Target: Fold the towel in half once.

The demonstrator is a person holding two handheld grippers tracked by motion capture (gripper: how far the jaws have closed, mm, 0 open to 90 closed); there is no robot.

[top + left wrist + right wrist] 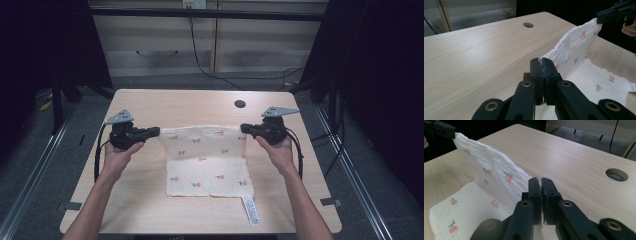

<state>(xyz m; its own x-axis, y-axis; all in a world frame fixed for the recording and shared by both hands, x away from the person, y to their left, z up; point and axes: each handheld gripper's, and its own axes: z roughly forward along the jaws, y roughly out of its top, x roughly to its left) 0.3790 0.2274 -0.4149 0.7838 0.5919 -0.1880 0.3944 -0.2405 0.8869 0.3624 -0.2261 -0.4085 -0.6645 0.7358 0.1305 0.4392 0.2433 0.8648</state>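
Note:
A white cloth (206, 160) printed with small red flowers lies on the wooden table (150, 105), its far edge lifted off the surface. My left gripper (156, 131) is shut on the cloth's far left corner, and my right gripper (244, 128) is shut on the far right corner. The raised edge hangs stretched between them while the near part rests flat. In the left gripper view my jaws (541, 61) pinch the cloth (576, 47), with the other gripper (610, 13) farther off. The right gripper view has my jaws (540, 181) clamped on the cloth (489, 172).
A white care label (251, 210) sticks out from the cloth's near right corner toward the table's front edge. A round cable hole (240, 104) sits in the table behind the cloth. Dark curtains and metal floor rails flank the table.

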